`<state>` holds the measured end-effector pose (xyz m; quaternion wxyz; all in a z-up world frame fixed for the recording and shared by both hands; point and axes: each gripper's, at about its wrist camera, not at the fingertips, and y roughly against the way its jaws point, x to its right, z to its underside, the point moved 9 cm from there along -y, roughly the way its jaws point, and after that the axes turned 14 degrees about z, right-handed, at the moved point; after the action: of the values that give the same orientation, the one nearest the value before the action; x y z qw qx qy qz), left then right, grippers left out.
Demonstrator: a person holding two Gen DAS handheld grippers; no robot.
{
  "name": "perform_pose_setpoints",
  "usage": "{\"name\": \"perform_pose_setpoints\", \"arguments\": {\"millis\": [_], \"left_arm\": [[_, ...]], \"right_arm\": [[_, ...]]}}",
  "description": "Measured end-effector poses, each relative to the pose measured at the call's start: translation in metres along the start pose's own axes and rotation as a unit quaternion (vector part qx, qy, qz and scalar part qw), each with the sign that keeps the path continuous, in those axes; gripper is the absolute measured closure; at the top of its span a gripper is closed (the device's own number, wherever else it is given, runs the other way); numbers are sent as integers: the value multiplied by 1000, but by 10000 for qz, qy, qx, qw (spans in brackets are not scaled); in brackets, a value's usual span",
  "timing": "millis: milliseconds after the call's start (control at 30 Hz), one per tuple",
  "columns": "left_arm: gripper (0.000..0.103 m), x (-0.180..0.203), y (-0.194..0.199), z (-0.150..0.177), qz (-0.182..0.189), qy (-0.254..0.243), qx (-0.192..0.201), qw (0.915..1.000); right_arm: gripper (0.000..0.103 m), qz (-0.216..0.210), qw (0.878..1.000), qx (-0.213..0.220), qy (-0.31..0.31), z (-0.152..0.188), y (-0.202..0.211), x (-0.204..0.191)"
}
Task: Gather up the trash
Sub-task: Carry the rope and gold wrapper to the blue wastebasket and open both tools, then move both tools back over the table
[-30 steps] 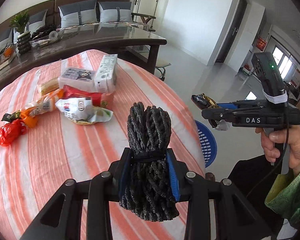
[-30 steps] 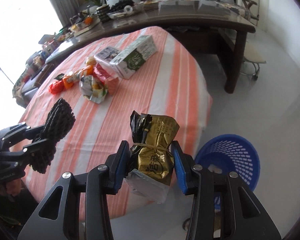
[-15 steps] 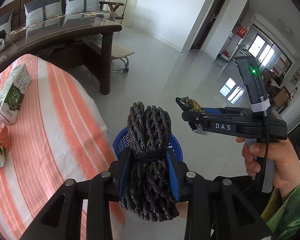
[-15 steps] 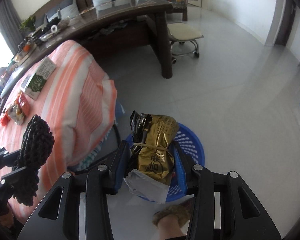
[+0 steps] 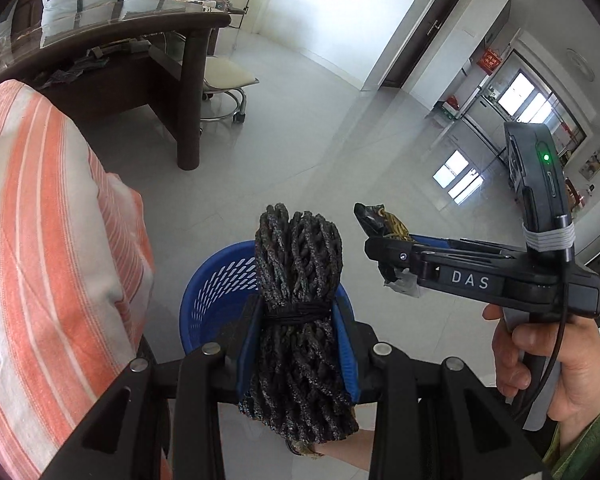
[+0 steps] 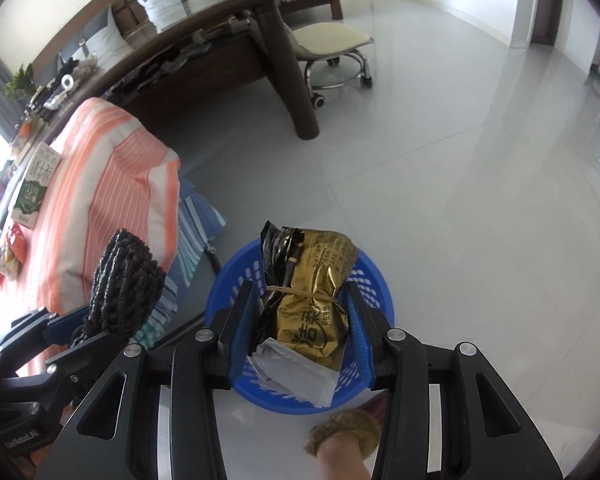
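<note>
Trash in both hands now, and I read this as the carry-to-bin step nearly done; my left gripper [image 5: 298,344] is clamped partway closed on a dark rope bundle [image 5: 296,280], its blue pads pressing the sides where a black tie cinches it; my right gripper [image 6: 302,328] is likewise closed partway on a gold foil packet [image 6: 312,292] bound with a rubber band, a scrap of clear wrapper hanging from its near end. Both loads hang above the blue basket [image 6: 374,280] on the grey tiled floor, just beside the draped edge of the striped tablecloth [image 6: 112,184]; from the right wrist view the packet sits squarely over the basket's mouth, while from the left wrist view the rope covers the basket's near rim, so I judge it less well centred. Next move, as I see it: nudge the left hand further over the opening, then let both sets of jaws spread so the items fall inside; the rope is long and floppy and could catch the rim. More wrappers and a green carton [image 6: 34,184] wait on the table.
</note>
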<state>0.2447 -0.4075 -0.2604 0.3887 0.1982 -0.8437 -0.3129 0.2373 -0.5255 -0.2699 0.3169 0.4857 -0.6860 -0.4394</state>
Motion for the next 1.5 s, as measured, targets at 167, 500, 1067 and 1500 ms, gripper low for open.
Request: {"name": "perform_pose_setpoints", "arguments": {"millis": [167, 500, 1067, 1500], "left_arm": [[67, -3, -18, 1, -49, -6, -98, 9999], [56, -2, -37, 4, -133, -130, -212, 9996], [42, 13, 22, -1, -277, -424, 324, 9982], [40, -71, 179, 83, -1369, -37, 813, 9872]], "right_arm": [[58, -43, 9999, -81, -137, 0, -7, 12], [56, -196, 9994, -158, -228, 0, -14, 15], [24, 85, 9976, 677, -61, -17, 18, 12], [14, -161, 9754, 1929, 1053, 0, 87, -101]]}}
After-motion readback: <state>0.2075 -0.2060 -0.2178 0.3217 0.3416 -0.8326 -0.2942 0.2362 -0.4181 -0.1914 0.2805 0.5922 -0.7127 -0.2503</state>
